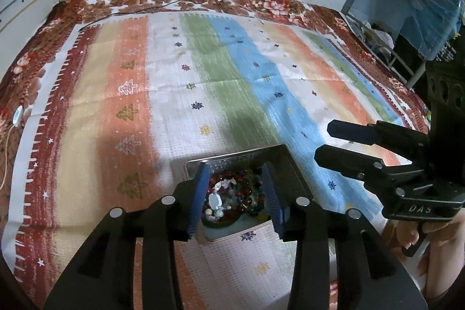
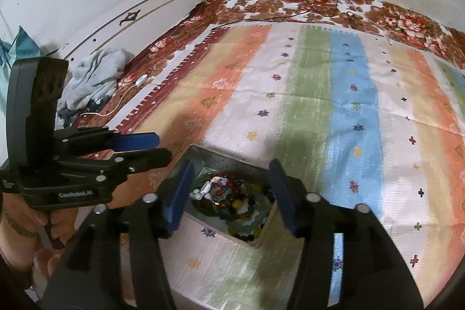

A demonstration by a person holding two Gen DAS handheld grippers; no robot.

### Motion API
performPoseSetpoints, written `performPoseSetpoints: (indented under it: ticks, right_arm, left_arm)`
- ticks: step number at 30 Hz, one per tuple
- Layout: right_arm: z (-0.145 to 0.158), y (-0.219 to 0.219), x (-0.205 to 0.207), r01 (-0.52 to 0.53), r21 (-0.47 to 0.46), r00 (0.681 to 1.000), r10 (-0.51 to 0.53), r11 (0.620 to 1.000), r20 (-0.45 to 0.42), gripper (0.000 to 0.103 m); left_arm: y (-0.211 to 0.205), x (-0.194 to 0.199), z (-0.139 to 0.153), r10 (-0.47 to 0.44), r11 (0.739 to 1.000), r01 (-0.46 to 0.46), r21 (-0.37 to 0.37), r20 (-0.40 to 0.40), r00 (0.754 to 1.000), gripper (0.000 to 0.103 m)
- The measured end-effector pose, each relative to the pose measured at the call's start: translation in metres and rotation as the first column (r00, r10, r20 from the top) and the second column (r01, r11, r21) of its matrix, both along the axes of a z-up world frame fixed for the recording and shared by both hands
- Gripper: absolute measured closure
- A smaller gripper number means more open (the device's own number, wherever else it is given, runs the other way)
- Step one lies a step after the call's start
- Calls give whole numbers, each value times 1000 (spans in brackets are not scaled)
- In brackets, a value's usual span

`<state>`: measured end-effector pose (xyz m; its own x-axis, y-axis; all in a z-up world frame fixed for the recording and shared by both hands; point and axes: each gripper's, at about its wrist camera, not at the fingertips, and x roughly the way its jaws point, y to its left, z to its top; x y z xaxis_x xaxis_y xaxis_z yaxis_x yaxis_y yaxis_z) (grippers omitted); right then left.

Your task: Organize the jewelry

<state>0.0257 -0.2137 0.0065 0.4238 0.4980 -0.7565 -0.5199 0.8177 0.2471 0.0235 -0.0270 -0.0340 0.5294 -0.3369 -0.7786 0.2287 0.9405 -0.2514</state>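
Square metal tin [image 1: 286, 164] of glossy round beads [image 1: 235, 193] on woven striped cloth [image 1: 203, 71], near its front edge. Left gripper [image 1: 235, 193] and right gripper [image 2: 229, 193] spread, pinching nothing.

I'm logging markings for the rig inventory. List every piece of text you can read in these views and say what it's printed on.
"DAS": raised letters on the base of the right tongs, cut off by the frame edge.
"GenRobot.AI", roughly: pale label on the base of the left tongs; blurred, so the spelling is uncertain.
No other writing is readable.
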Motion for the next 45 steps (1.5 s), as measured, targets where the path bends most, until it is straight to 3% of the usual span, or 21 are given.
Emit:
performPoseSetpoints:
  ticks: [5,10,15,19,23,32,45]
  right_arm:
    - [0,-2,-1,0,2,1000,0,1000,-1,47]
    - [-1,-5,-5,-3,1,1000,3,1000,-1,46]
    - [-1,-8,-7,1,2,1000,-1,1000,-1,44]
    - [2,-12,-15,2,16,1000,-2,1000,23,35]
    - [5,-17,-26,-5,29,998,3,1000,58,17]
    - [8,-27,-45,-16,43,995,12,999,94,5]
    - [7,-30,-41,-8,44,996,4,999,91,5]
  left_arm:
    - [0,0,1,-7,1000,7,-2,1,1000,62]
    - [-3,-2,3,-16,1000,16,2,6,1000,52]
    - [-5,-10,3,-18,999,18,42,21,1000,30]
    - [-5,-20,3,-19,993,12,114,53,998,17]
    - [-4,-31,5,-18,991,6,136,90,996,7]
    - [1,-43,5,0,990,-16,142,112,994,6]
    - [-7,-49,10,-12,977,-22,214,158,987,6]
